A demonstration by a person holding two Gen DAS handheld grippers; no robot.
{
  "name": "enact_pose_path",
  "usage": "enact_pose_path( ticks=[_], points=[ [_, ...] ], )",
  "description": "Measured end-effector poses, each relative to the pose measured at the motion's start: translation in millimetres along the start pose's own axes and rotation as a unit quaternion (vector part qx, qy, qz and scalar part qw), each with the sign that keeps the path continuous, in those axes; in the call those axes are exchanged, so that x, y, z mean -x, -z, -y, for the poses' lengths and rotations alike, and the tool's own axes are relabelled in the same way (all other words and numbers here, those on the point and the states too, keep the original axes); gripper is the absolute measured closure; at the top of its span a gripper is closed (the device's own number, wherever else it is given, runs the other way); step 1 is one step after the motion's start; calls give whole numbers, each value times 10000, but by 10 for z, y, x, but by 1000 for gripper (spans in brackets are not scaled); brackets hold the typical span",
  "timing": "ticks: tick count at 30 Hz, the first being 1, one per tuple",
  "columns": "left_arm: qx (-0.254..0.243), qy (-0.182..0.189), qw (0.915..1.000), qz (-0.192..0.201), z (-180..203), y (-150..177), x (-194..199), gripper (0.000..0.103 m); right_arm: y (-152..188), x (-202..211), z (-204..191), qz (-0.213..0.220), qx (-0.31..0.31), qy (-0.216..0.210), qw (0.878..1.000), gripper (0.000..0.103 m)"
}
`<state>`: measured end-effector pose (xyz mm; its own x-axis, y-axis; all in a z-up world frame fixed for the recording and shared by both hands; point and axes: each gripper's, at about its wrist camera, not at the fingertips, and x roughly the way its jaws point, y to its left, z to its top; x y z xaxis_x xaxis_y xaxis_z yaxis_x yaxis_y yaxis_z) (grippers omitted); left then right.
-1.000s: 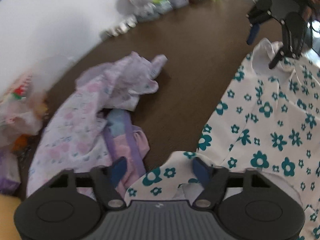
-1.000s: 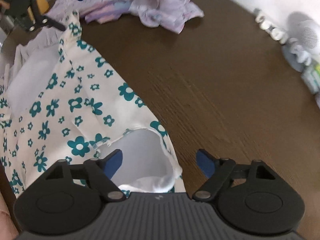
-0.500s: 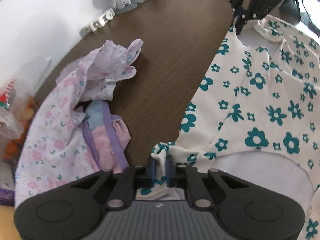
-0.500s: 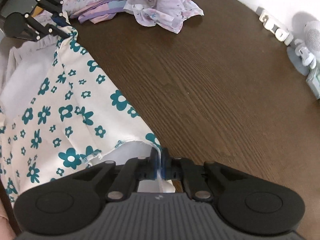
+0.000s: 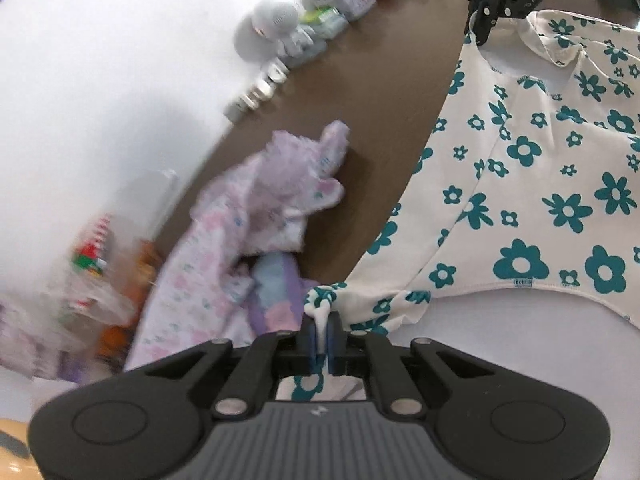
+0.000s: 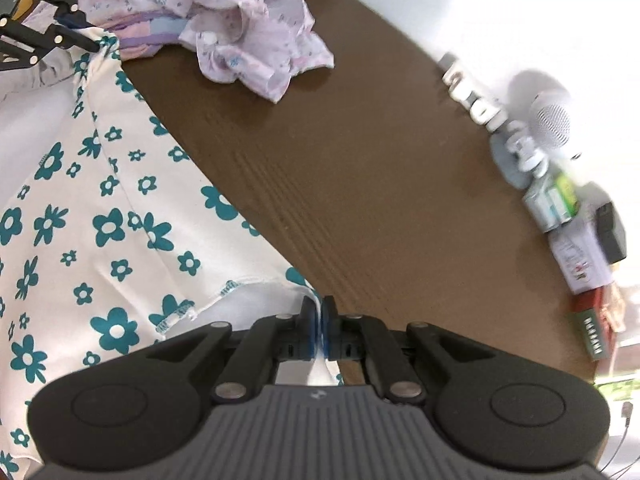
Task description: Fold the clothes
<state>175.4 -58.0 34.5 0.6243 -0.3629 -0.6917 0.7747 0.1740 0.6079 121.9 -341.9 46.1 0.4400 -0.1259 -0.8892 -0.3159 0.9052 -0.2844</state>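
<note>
White dress with teal flowers [image 5: 532,168]: spread over the brown bench [image 6: 360,160], hanging off its near edge. Soft, thin and light; sure to sag and slip if held loosely. Left tool [image 5: 319,330] clamped tight on one bunched corner. Right tool [image 6: 319,326] clamped tight on the other corner. Best held right at those hems. Purple clothes pile [image 5: 256,216] farther along the bench.

My white dress [image 5: 532,184] has teal flowers. The clothes pile [image 6: 224,32] is pale purple and pink. The bench [image 6: 380,184] is dark brown.
</note>
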Motion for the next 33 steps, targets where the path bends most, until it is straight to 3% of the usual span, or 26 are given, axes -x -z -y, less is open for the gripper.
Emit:
enact_pose_path(
  ticks=[4, 9, 12, 17, 21, 27, 31, 33],
  points=[
    [-237, -715, 9966, 321, 236, 67, 339, 99, 137, 281, -107, 362, 121, 255, 9989, 100],
    [-552, -1515, 9845, 685, 568, 177, 774, 99, 540, 818, -545, 968, 456, 553, 9927, 100],
    [-542, -1241, 9893, 536, 908, 378, 961, 99, 848, 991, -900, 1068, 585, 448, 9916, 100],
    [-145, -704, 9971, 233, 1247, 592, 947, 100, 1199, 920, -1303, 904, 507, 105, 9946, 100],
    [154, -566, 9981, 184, 1302, 594, 964, 99, 1329, 858, -1395, 872, 343, 21, 9956, 100],
    [226, -488, 9984, 175, 1365, 599, 1034, 99, 1407, 779, -1407, 961, 150, 16, 9953, 100],
    [488, -297, 9981, 241, 1278, 658, 1159, 84, 1482, 820, -1359, 1051, -107, -161, 9943, 88],
    [659, -280, 9969, 312, 1178, 666, 1230, 68, 1524, 897, -1297, 1140, -321, -306, 9925, 80]
  ],
)
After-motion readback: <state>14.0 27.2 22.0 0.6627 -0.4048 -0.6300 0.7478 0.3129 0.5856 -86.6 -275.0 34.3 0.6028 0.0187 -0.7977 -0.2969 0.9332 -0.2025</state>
